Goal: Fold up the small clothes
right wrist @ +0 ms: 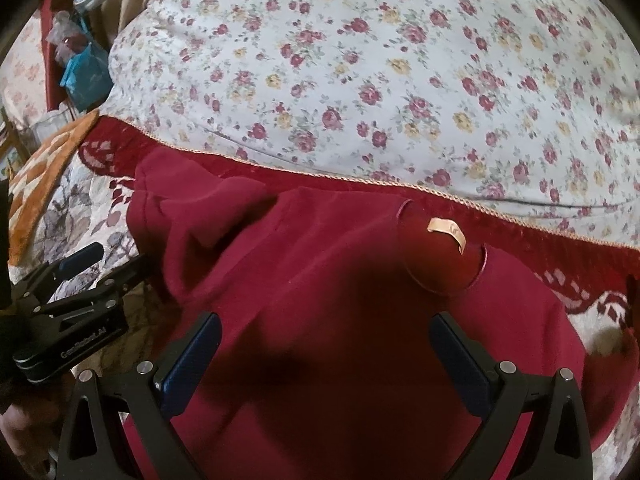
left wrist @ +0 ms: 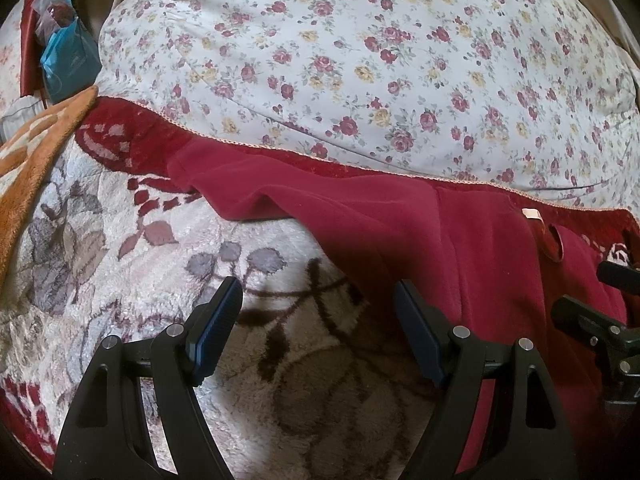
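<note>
- A dark red fleece top point(right wrist: 340, 300) lies spread on a plush cream blanket with a grey and brown leaf pattern point(left wrist: 132, 288), its neckline on the far side, close to the blanket's deep red border.
- A small pale label point(right wrist: 448, 232) shows inside the round neck opening of the fleece top.
- One sleeve point(left wrist: 224, 180) stretches out to the left across the blanket, its cuff end on the red border.
- The left gripper point(left wrist: 318, 312) hangs above the bare blanket just left of the garment's body, its two blue-padded fingers point(left wrist: 218, 320) set wide apart with nothing between them.
- The right gripper point(right wrist: 324, 354) sits over the middle of the fleece top, near the neck opening, fingers likewise spread wide and empty; whether they touch the cloth cannot be told.
- In the right wrist view the left gripper shows at the left edge, beside the garment's left side.
- Beyond the border lies a white quilt printed with small red and yellow roses point(left wrist: 360, 60).
- At the far left sit an orange and cream rug corner point(left wrist: 36, 152) and a blue plastic bag point(left wrist: 68, 64).
</note>
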A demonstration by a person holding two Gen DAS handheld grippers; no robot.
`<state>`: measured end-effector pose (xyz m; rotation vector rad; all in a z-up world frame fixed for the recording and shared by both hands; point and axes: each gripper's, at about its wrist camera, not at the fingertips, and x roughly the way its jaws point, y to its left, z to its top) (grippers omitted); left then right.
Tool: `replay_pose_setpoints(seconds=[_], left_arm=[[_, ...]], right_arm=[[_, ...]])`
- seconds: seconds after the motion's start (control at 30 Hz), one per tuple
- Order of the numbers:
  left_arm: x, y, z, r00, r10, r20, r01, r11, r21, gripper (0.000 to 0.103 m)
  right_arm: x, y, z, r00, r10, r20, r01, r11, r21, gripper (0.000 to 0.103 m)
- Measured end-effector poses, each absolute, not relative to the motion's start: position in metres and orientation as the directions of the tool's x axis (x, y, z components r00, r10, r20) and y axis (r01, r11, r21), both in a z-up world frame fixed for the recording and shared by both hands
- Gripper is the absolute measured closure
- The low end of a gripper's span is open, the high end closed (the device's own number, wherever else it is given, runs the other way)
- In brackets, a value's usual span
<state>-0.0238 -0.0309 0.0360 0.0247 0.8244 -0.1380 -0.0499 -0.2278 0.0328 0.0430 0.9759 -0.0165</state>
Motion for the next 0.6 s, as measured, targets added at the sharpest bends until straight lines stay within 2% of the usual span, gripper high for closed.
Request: replay_pose_setpoints(seconds=[0.6], left_arm=[[-0.0204,-0.0276,0.0342,0.665,-0.11,-0.738,0.119,0.992,-0.041,0.025]], right_arm=[[-0.0461,-0.22,0.026,0.55,0.004,-0.835,0.057,0.997,0.042,0.0]])
